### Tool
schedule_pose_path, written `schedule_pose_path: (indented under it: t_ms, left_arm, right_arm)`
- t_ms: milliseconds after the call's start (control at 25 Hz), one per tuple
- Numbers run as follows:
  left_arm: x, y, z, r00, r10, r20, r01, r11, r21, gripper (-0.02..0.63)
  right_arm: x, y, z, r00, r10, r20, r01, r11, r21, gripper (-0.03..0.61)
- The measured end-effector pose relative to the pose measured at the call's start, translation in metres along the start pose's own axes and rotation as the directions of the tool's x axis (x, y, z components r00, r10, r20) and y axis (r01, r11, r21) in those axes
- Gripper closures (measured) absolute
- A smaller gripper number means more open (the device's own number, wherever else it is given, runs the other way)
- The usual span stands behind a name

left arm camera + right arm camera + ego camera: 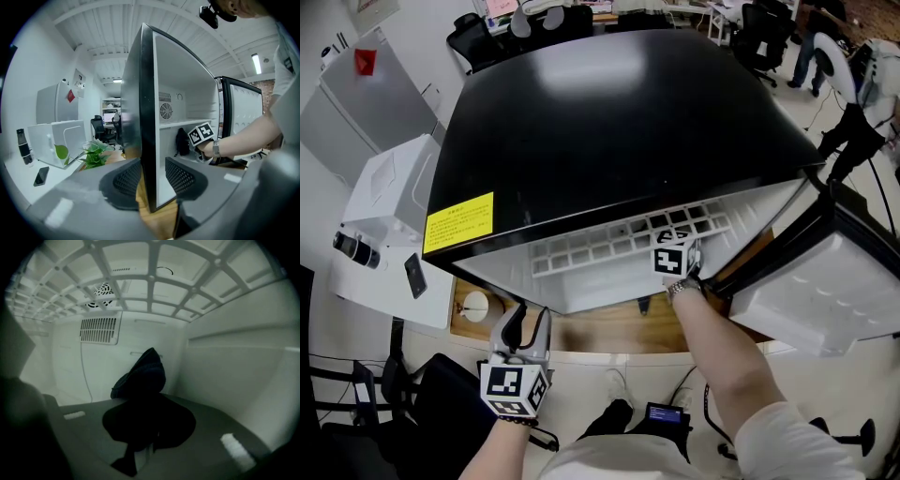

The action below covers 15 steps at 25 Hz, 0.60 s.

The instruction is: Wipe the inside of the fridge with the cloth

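1. Dark, bunched fabric cloth (140,378): it is inside the small black-topped, white-lined fridge (609,122), under the white plastic grid shelf (150,282). It rises in a peak toward 12 o'clock from your jaw tips. Behind it is the white rear wall, with the slatted vent (98,330) at its 10 o'clock. Whether the cloth touches that wall cannot be told.

2. Right gripper (149,408): your arm reaches into the compartment. The jaws are clamped together on the lower end of the cloth.

3. Left gripper (523,330): it is outside the fridge, at 7 o'clock in the head view, well apart from the cloth. The jaws stand apart with nothing gripped. The black front edge of the fridge's side wall lines up between them, beyond the pads.

4. White-lined fridge door (825,291): swung open at 3 o'clock of the cabinet.

5. Yellow rectangular label (459,222): on the black top, at the 8 o'clock corner.
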State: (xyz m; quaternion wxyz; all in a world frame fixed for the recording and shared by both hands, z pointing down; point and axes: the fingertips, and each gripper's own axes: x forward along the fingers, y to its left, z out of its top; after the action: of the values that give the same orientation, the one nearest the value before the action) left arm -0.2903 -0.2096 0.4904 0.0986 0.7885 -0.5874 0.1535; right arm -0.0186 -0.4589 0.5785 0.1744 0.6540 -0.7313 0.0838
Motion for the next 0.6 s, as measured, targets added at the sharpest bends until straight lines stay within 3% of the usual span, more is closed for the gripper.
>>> schedule_pose_path:
  t_ms: [240, 480, 600]
  left_arm:
    - [0.0, 0.0, 0.0, 1.0, -0.002, -0.001, 0.002, 1.0, 0.004, 0.457]
    - [0.0, -0.001, -0.001, 1.0, -0.005, 0.005, 0.005, 1.0, 0.0, 0.457]
    - [0.0, -0.001, 0.0, 1.0, -0.01, 0.005, 0.01, 1.0, 0.001, 0.457]
  right_arm:
    - [0.004, -0.001, -0.005, 1.0, 0.0, -0.01, 0.0, 1.0, 0.029, 0.528]
    - [-0.011, -0.019, 0.001, 0.997, -0.071, -0.004, 0.071, 0.997, 0.026, 0.528]
    - [-0.019, -0.016, 0.002, 0.999, -0.052, 0.015, 0.052, 0.998, 0.043, 0.528]
